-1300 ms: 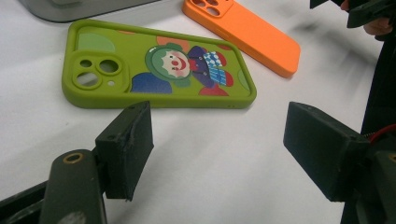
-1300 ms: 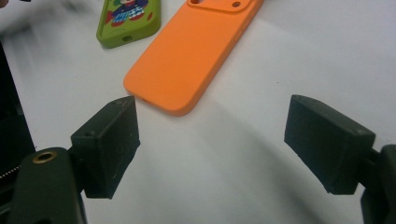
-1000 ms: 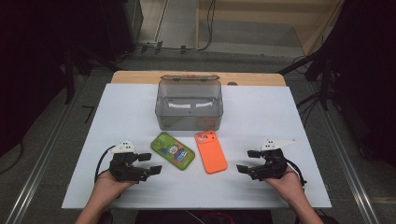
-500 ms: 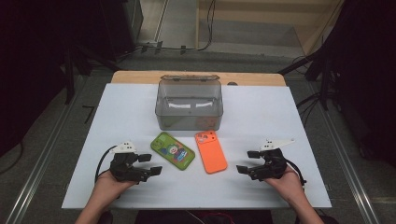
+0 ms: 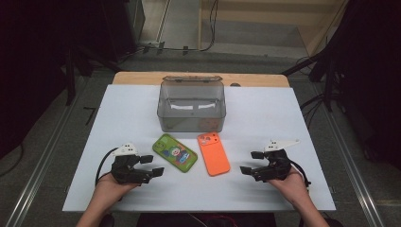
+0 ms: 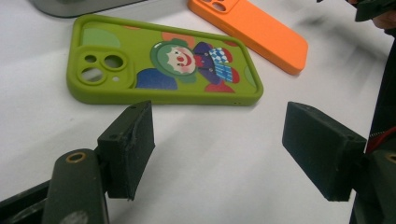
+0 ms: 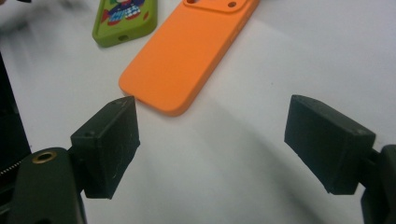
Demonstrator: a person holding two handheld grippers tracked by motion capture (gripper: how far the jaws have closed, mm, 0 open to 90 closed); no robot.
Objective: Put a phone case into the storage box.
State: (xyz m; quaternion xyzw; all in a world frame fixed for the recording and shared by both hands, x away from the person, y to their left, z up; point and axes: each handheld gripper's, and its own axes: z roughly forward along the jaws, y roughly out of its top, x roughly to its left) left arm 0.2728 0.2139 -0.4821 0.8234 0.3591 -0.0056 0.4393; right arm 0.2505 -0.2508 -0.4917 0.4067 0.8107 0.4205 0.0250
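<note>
Two phone cases are lying side by side on the white counter [image 5: 265, 118], just in front of a clear plastic bin [image 5: 191, 105]: the green case [image 5: 175, 152] (a clown printed on its back) and the orange case [image 5: 213, 153]. The left tool [image 5: 152, 165] is resting near the green one, jaws spread and gripping nothing. The right tool [image 5: 250, 162] is sitting near the orange one, likewise spread and empty.

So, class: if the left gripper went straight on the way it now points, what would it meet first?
Most likely the green case. The left gripper stands open on the table, and the case's long edge lies just beyond its jaws. The orange case lies further off.
</note>
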